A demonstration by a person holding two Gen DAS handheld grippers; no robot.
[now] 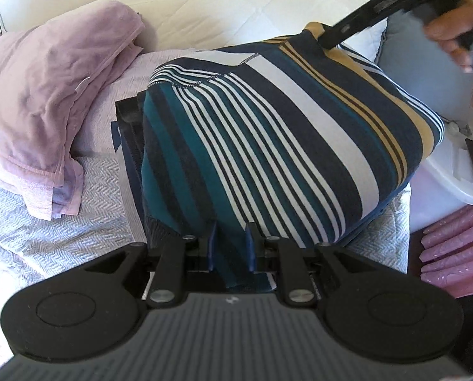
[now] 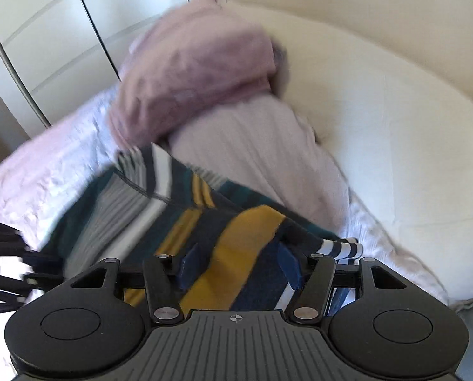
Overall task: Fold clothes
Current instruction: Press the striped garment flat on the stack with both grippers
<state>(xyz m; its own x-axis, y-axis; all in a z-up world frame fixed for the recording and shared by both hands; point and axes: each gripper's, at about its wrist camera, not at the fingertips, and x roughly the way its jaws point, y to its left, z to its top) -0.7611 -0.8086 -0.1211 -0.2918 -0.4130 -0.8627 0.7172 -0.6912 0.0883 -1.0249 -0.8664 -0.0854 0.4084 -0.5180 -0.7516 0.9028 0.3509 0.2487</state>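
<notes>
Striped shirt mid-fold, held at two edges

The shirt (image 1: 268, 133) drapes over a black board (image 1: 128, 117) on the bed (image 1: 45, 228), right of the pink pile (image 1: 45, 95). Your left gripper (image 1: 231, 247) pinches its near edge. Your right gripper (image 2: 239, 265) stands spread, with cloth between the fingers; the view is blurred. If you move fast, the unclamped far edge may slip, skewing the fold.
</notes>
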